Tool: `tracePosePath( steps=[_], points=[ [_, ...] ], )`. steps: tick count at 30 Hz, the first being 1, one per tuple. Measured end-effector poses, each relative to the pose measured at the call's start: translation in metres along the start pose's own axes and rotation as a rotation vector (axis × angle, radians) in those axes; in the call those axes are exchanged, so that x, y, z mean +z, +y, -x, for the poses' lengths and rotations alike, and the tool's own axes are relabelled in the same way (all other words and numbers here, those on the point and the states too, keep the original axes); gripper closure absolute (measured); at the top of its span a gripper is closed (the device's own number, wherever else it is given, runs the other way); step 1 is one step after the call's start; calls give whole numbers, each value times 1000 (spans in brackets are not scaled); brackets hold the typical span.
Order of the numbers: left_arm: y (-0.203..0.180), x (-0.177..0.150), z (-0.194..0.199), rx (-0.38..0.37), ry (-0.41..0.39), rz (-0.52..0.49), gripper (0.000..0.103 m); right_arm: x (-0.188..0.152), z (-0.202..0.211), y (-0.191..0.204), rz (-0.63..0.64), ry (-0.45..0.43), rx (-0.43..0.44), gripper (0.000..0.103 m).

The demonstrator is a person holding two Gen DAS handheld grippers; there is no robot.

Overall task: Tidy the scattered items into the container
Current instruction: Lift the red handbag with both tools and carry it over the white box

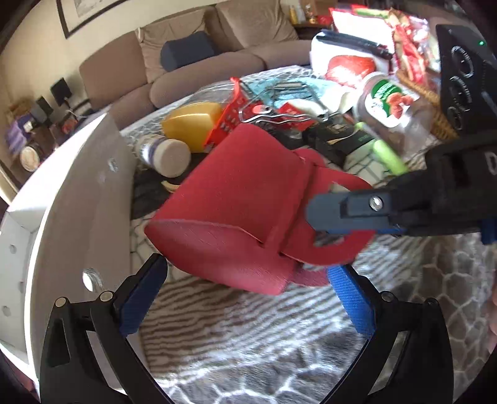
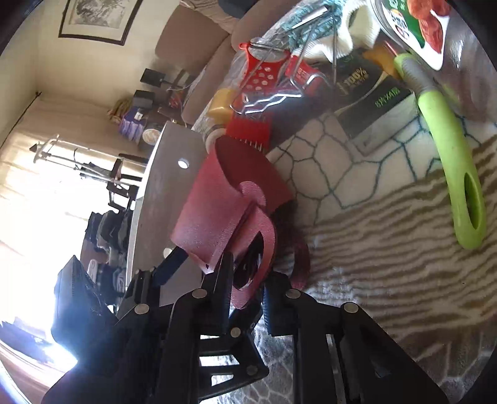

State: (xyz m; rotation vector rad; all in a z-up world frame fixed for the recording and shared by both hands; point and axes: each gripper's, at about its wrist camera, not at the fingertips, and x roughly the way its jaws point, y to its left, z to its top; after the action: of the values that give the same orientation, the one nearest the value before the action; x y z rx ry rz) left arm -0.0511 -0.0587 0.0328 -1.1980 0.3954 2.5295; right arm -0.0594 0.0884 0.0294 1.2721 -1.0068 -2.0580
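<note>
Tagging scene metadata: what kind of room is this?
Most likely a home living room. A beige sectional sofa stands behind the work surface, a framed picture hangs on the wall, and a patterned blanket carries everyday household clutter such as a labelled jar.

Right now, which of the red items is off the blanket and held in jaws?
The red cup, gripped by its handle in the right gripper. The red perforated scoop and the red packet lie in the pile beyond.

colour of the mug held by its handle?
Red mug, matte and textured; clearest in the left wrist view.
</note>
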Motion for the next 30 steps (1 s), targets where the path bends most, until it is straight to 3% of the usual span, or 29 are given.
tracePosePath(
  steps=[2,7,11,15,19,21,26,30],
  points=[
    [-4,-3,9,-68,-21,7,0,4,12,-2,-17,-39,37,92],
    [-6,6,13,48,-63,-2,0,12,42,-16,-42,-104,20,92],
    [-6,14,2,42,-41,6,0,14,48,-34,-88,-106,18,92],
    [-19,18,-21,83,4,-75,0,15,46,-36,-97,-82,25,91],
    [-18,18,-28,9,0,-49,1,13,41,-34,-98,-65,2,90],
    [-14,20,-27,5,-4,-3,14,12,35,-35,-100,-53,-12,90],
    [-2,20,-19,-52,1,88,16,12,35,-29,-81,-67,8,90],
    [4,25,11,-84,-46,142,16,13,46,-5,-9,-90,12,90]
  ],
)
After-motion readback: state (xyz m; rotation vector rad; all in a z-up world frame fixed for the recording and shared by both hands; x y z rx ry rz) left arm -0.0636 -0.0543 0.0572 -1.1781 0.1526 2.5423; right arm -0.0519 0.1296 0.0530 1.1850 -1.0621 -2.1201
